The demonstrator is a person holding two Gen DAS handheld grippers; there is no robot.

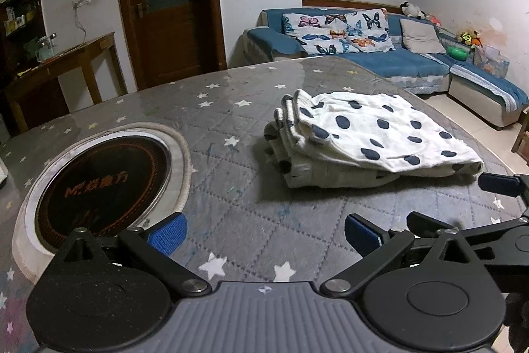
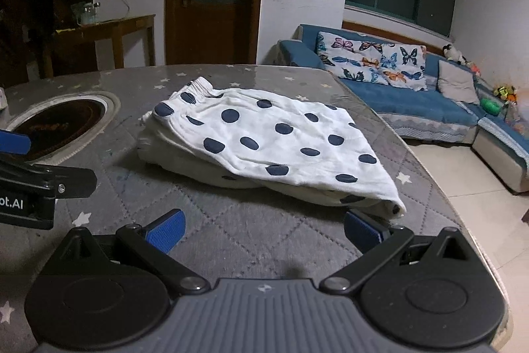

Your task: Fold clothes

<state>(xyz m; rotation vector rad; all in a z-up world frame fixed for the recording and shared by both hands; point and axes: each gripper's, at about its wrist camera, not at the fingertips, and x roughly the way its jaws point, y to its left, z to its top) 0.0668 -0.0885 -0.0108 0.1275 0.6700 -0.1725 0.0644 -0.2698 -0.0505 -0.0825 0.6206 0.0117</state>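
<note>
So the polka-dot garment [image 2: 264, 141] is laid folded in a stack on the star-print table [image 1: 231, 174], beside the inset burner [image 1: 102, 184]. Both the left gripper [image 1: 264, 234] and right gripper [image 2: 263, 230] are held with fingers spread wide, nothing gripped. Soft, light, floppy cotton is expected, so layers could slip; the elastic waistband [image 2: 198, 86] or a folded edge is probably best pinched.
</note>
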